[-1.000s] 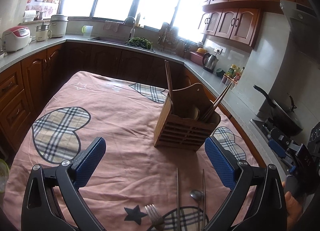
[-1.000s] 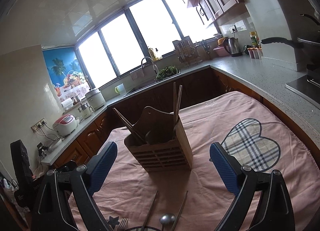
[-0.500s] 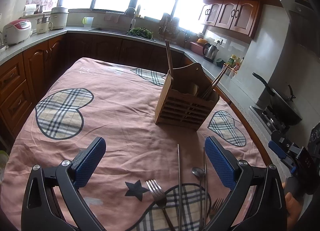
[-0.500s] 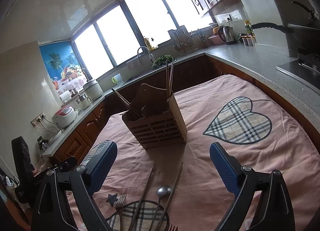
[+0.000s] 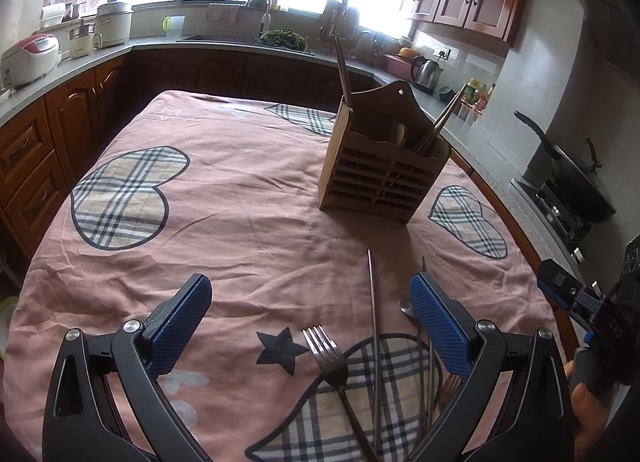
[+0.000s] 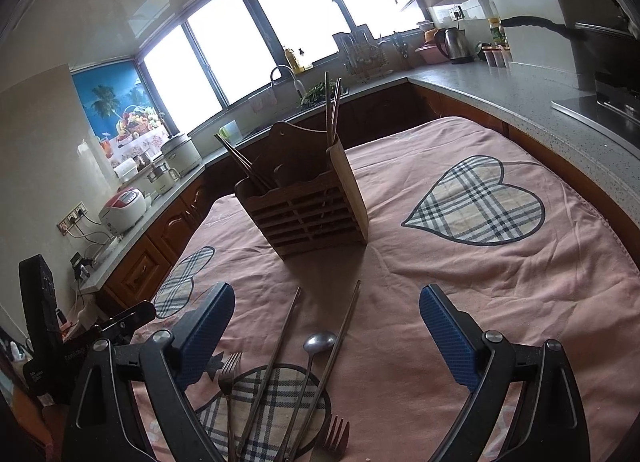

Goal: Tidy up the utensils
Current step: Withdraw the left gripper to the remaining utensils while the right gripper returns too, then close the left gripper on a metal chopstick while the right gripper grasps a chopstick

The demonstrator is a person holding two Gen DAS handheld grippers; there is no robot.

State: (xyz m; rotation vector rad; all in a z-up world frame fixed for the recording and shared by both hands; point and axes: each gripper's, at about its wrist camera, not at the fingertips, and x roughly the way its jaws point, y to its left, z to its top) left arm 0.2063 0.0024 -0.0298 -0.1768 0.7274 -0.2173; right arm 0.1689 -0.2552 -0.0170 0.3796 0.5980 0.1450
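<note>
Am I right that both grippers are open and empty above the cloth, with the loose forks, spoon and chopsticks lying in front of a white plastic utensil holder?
Nearly: the utensil holder is brown slatted wood, not white plastic, as both wrist views show. The rest stands: the left gripper and right gripper are open and empty, with a fork, spoon and chopsticks loose on the cloth.

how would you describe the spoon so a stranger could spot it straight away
On the pink tablecloth, look in front of the wooden utensil holder at the loose cutlery. The spoon lies between two long metal chopsticks, the only piece with a rounded bowl rather than tines.
</note>
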